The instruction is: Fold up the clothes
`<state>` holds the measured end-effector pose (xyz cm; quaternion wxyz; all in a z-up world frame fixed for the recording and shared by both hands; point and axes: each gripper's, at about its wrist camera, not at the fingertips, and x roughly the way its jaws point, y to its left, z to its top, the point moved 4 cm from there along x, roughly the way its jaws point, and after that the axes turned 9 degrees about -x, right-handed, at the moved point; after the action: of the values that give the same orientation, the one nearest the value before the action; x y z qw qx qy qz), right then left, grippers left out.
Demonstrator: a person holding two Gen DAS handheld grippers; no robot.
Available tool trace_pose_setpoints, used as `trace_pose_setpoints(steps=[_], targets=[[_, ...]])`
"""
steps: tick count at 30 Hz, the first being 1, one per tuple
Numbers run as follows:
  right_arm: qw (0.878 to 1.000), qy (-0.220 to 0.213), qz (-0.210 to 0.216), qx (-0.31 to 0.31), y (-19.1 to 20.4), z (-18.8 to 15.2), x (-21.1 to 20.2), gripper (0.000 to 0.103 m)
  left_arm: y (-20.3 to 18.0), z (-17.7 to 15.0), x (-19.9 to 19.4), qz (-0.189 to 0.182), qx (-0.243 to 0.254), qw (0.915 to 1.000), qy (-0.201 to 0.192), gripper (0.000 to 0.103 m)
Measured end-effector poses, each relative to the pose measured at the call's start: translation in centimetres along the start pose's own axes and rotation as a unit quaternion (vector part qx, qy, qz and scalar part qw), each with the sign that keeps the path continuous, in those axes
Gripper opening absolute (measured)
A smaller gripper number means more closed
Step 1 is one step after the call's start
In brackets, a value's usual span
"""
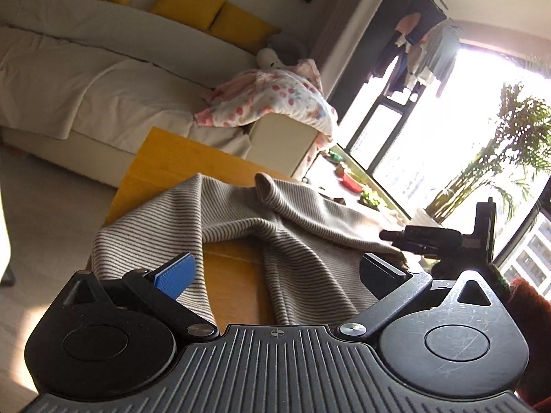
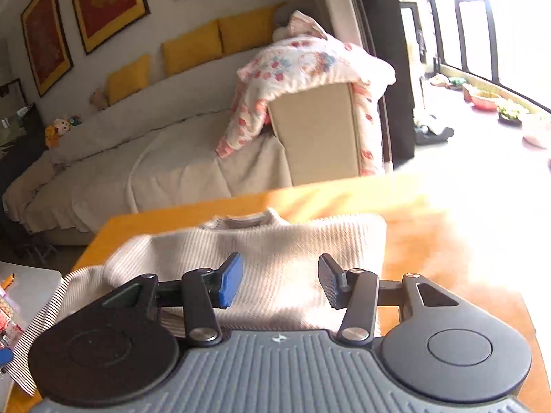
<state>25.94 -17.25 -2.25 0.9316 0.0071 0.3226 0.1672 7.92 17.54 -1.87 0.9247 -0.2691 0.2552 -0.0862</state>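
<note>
A beige, finely striped sweater [image 1: 241,220] lies rumpled on the yellow wooden table [image 1: 162,158], one sleeve folded over with its cuff pointing up. My left gripper [image 1: 275,272] is wide open just above the sweater's near edge, holding nothing. The other gripper [image 1: 430,237] shows at the right over the cloth. In the right wrist view the sweater [image 2: 275,247] lies flatter, collar at the far side, on the table [image 2: 447,241]. My right gripper [image 2: 280,282] is open above the sweater's near part, empty.
A beige sofa [image 1: 86,79] with yellow cushions and a flowered blanket [image 1: 275,99] stands behind the table. Bowls and plants [image 1: 354,182] sit by the bright window. A grey side surface with small items [image 2: 20,292] is at the left.
</note>
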Motion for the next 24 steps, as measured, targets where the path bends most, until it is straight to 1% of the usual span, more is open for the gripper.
trace_pose_setpoints(steps=[1,3,4,5,6,7,8,9,11,13,14,16,17,18,19,21,22,23,24], targets=[[0.999,0.028,-0.016,0.01,-1.2,-1.5,0.9,0.048,0.0,0.1,-0.5,0.012,0.021,0.9997,-0.003,0.103],[1.0,0.006,-0.021,-0.006,-2.0,-2.6,0.5,0.046,0.3,0.1,-1.6,0.039,0.055,0.9977,-0.008,0.103],[0.999,0.01,-0.041,-0.016,-1.8,-2.5,0.1,0.051,0.5,0.1,-2.2,0.051,0.068,0.9963,-0.009,0.103],[0.999,0.007,-0.044,-0.022,-1.4,-2.5,-0.3,0.056,0.8,0.1,-2.8,0.064,0.08,0.9947,-0.01,0.103],[0.999,0.003,-0.046,-0.028,-1.0,-2.4,-0.8,0.057,1.0,0.0,-3.4,0.076,0.093,0.9927,-0.01,0.103],[0.999,-0.008,-0.035,-0.039,-0.3,-2.3,-1.5,0.059,1.3,-0.2,-4.0,0.088,0.108,0.9902,-0.009,0.103],[0.998,-0.019,-0.023,-0.05,0.4,-2.2,-2.3,0.067,1.3,-0.6,-4.4,0.096,0.129,0.9869,-0.006,0.103],[0.997,-0.033,-0.013,-0.062,1.4,-2.3,-3.4,0.074,1.3,-0.9,-4.8,0.104,0.15,0.9832,-0.003,0.103],[0.994,-0.059,0.015,-0.087,3.4,-2.2,-5.3,0.08,1.3,-1.7,-5.7,0.12,0.192,0.974,0.004,0.103],[0.991,-0.072,0.039,-0.108,5.4,-2.5,-6.8,0.081,1.2,-2.6,-5.5,0.137,0.244,0.9598,0.022,0.1],[0.989,-0.077,0.052,-0.118,6.3,-2.6,-7.5,0.081,1.2,-2.9,-5.2,0.145,0.266,0.9525,0.032,0.093],[0.985,-0.078,0.08,-0.135,8.2,-3.1,-8.4,0.08,1.7,-3.2,-4.1,0.169,0.284,0.9431,0.036,0.084],[0.982,-0.07,0.099,-0.147,9.4,-3.5,-8.7,0.08,1.9,-3.3,-3.6,0.181,0.293,0.938,0.039,0.084],[0.978,-0.063,0.117,-0.158,10.5,-3.8,-8.9,0.08,2.3,-3.1,-3.1,0.19,0.293,0.9364,0.035,0.084],[0.975,-0.054,0.133,-0.171,11.7,-4.5,-9.1,0.08,2.5,-2.8,-2.5,0.192,0.289,0.9372,0.033,0.084],[0.965,-0.033,0.169,-0.197,14.2,-5.9,-9.5,0.075,3.0,-2.3,-1.5,0.197,0.282,0.9387,0.027,0.083],[0.96,-0.024,0.189,-0.204,15.4,-6.5,-9.6,0.073,3.2,-1.8,-0.9,0.19,0.269,0.9437,0.03,0.078],[0.956,-0.015,0.208,-0.206,16.6,-7.1,-9.7,0.068,3.3,-1.4,-0.4,0.183,0.256,0.9485,0.033,0.062],[0.952,-0.005,0.227,-0.208,17.8,-7.7,-9.7,0.059,3.5,-0.9,0.2,0.177,0.243,0.9531,0.035,0.051]])
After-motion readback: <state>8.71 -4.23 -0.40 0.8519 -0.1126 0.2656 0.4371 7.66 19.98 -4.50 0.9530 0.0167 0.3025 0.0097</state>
